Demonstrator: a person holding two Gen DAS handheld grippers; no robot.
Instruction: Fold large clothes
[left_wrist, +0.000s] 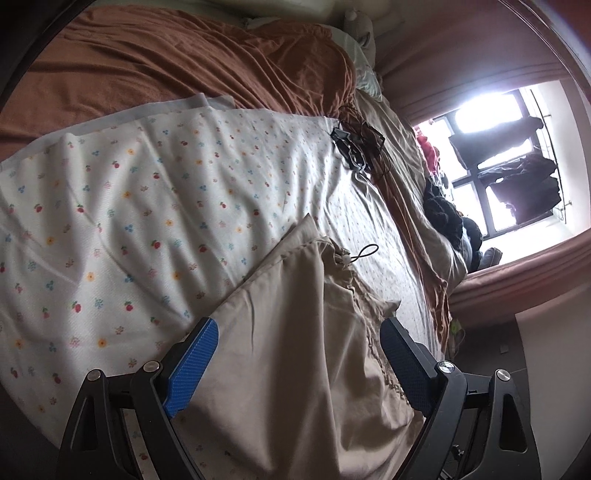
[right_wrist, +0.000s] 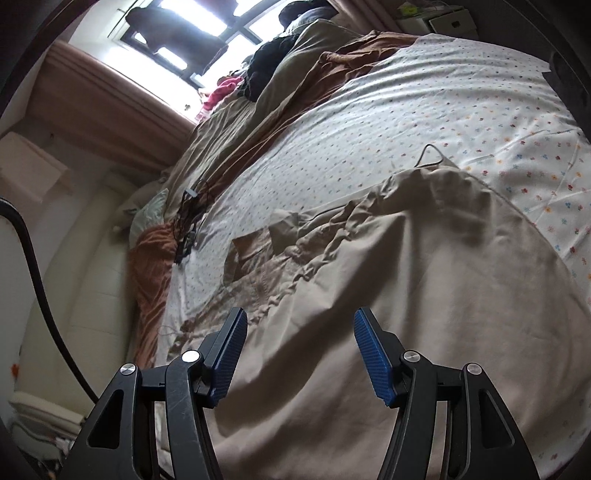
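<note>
A large beige garment (left_wrist: 295, 350) with a gathered elastic band and a thin black drawstring loop (left_wrist: 364, 253) lies on a white flower-print sheet (left_wrist: 147, 206). My left gripper (left_wrist: 299, 328) hovers over the garment's near part, open, its blue pads wide apart and nothing pinched between them. In the right wrist view the same beige garment (right_wrist: 424, 295) spreads flat and wrinkled, with its gathered band (right_wrist: 295, 280) running towards the left. My right gripper (right_wrist: 300, 321) hangs above the cloth, open, with its blue pads clear of the fabric.
A rust-brown blanket (left_wrist: 166, 62) and a beige duvet (left_wrist: 410, 166) are bunched at the far side of the bed. A black tangle of cables (left_wrist: 354, 146) lies on the sheet's edge. Dark and red clothes (right_wrist: 258, 74) are heaped near the bright window (left_wrist: 491, 155). A padded cream headboard (right_wrist: 92, 266) borders the bed.
</note>
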